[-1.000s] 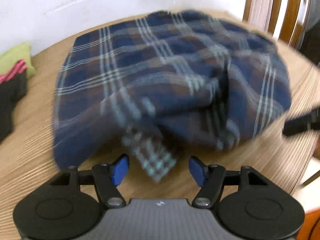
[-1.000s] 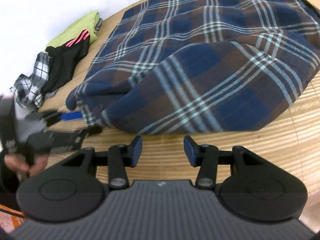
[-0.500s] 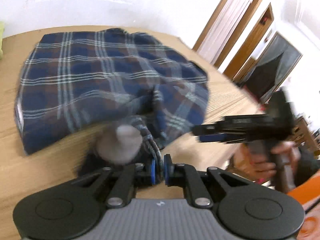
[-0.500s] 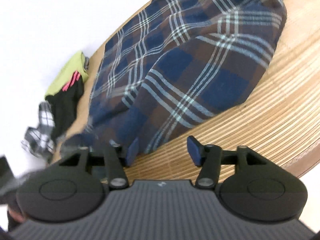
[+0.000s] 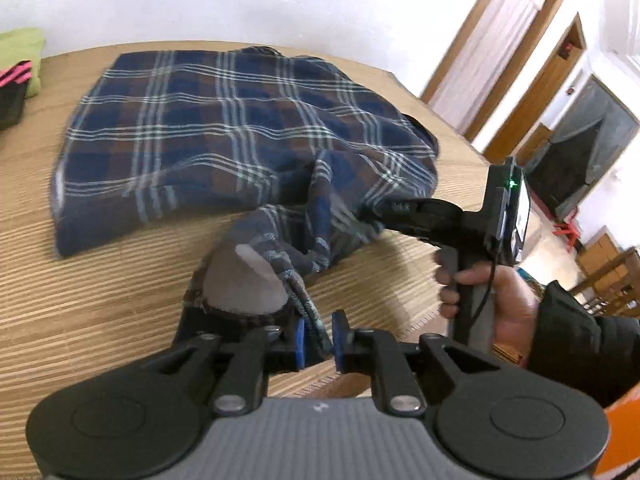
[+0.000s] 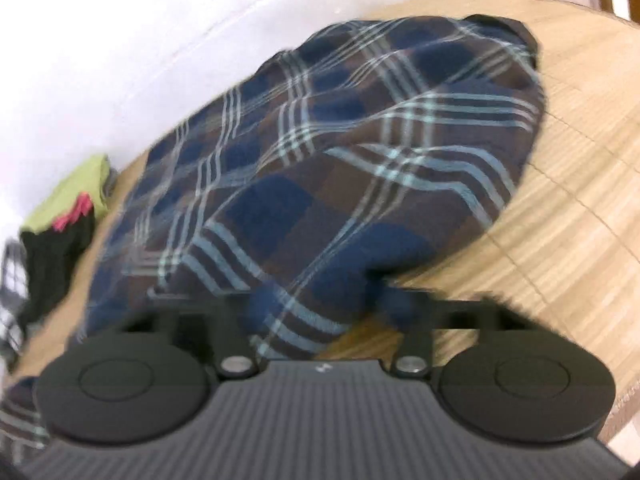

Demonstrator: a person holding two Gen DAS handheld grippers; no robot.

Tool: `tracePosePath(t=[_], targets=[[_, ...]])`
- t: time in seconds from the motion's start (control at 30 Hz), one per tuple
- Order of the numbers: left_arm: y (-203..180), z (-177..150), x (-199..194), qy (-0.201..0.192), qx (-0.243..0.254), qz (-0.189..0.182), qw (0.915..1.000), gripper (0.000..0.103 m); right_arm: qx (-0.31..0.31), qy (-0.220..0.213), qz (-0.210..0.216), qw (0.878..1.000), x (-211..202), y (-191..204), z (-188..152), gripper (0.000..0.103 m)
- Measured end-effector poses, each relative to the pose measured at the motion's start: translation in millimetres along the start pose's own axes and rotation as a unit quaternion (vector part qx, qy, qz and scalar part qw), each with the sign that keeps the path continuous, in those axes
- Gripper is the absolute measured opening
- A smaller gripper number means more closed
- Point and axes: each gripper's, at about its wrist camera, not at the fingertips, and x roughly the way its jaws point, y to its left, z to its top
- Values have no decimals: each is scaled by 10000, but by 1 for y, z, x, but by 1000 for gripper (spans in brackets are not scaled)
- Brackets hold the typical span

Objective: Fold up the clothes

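Note:
A navy and brown plaid shirt lies spread on the wooden table. My left gripper is shut on a cuff end of the shirt near the table's front edge, with the sleeve trailing back to the shirt. My right gripper shows in the left wrist view, held in a hand, its tips pushed into the shirt's right front edge. In the right wrist view the plaid shirt fills the frame and its hem lies between the spread fingers of the right gripper.
A pile of other clothes, green, black with pink stripes, lies at the table's far left, and also shows in the right wrist view. A white wall is behind the table. Wooden doors stand to the right.
My left gripper closed on the shirt's cuff and drew it toward the front edge. My right gripper moved forward into the shirt's edge, so fabric now lies between its fingers.

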Motion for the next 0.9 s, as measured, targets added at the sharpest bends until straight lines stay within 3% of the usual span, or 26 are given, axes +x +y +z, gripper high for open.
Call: tracePosePath(t=[0.1,0.27,0.43,0.5,0.6,0.67,0.77,0.9], targets=[[9,-4,-10,-85,-3,408,9991,16,722,-190,332,9967,-26,-26,8,11],[40,-10,-17,-131,-276,1047,9940,21,536,-728,55,9959,-96,-69,20,11],[77,4,6,-43,-246,1702,9851,30,102,-150,-157,9997,-102,-94,13,12],[94,14,20,-1,-284,1645,9860,35,188,-25,-139,9997,-100,-96,8,15],[110,26,41,33,-47,1830,9831,44,404,-137,-309,9986,-99,-96,8,33],[117,31,53,102,180,2016,9793,46,458,-238,-450,9977,-98,-96,9,52],[128,36,69,200,316,2052,9780,47,440,-339,-644,9964,-99,-97,9,65],[137,41,78,263,493,2076,9766,51,265,-251,-775,9963,-93,-92,7,68]])
